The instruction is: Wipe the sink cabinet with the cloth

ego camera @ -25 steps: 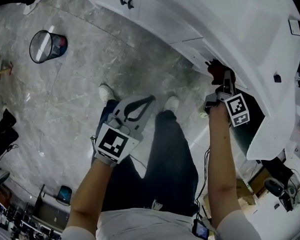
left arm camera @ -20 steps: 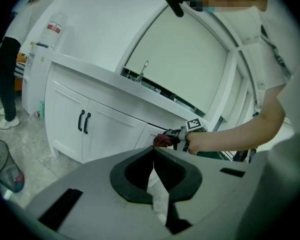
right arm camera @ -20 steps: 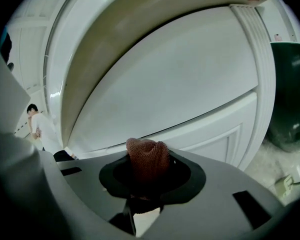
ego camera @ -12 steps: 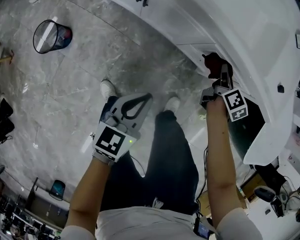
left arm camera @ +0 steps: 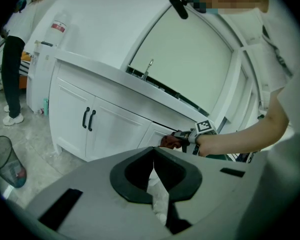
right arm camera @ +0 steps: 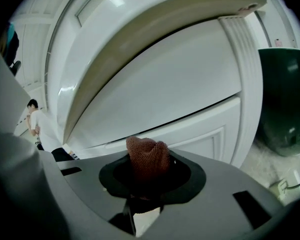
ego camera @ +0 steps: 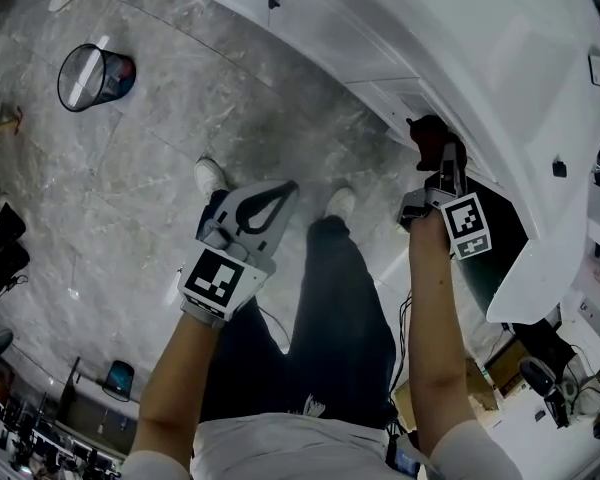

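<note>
The cloth (right arm camera: 147, 156) is brown, knitted and rough. The sink cabinet (right arm camera: 180, 99) is white, smooth and shiny. The floor (ego camera: 160, 158) looks like shiny grey stone. The bin (ego camera: 88, 80) at ten o'clock is thin metal mesh.

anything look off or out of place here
Nothing stands out. The right gripper grips the brown cloth at the white sink cabinet front, the left gripper is shut and empty, and the wire waste bin stands upright.
</note>
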{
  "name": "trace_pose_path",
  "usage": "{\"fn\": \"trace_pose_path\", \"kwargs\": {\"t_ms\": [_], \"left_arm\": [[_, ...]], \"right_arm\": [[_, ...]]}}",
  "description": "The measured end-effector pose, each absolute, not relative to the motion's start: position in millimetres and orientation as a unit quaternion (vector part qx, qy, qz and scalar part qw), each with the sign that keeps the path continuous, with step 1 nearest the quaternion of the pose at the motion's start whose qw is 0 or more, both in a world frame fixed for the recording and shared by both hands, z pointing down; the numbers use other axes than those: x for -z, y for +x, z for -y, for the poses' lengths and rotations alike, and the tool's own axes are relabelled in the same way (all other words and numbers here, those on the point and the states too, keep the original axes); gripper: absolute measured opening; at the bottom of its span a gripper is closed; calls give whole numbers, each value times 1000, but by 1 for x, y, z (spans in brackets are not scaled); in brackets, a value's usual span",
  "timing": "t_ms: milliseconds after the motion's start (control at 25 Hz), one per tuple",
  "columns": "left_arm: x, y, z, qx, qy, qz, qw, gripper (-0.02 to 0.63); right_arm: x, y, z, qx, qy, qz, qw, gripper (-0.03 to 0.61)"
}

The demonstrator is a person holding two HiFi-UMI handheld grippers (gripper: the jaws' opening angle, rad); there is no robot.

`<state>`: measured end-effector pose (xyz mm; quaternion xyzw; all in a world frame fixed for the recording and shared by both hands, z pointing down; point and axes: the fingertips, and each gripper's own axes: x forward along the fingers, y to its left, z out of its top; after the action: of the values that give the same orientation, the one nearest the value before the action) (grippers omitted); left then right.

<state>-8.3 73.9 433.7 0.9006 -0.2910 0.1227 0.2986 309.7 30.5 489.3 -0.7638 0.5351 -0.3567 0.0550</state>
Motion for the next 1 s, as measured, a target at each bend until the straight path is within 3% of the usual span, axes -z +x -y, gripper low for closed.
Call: {"fn": "trace_pose_path", "kwargs": {"t_ms": [280, 1000], "left_arm": [[-438, 6, -76, -129, 900, 294, 295, 11], [-453, 21, -83, -126, 879, 347, 302, 11]], "right_arm": [[-500, 356, -51, 349, -778, -521, 44, 109], [-573, 359, -34, 404, -762, -505, 44, 109]]}}
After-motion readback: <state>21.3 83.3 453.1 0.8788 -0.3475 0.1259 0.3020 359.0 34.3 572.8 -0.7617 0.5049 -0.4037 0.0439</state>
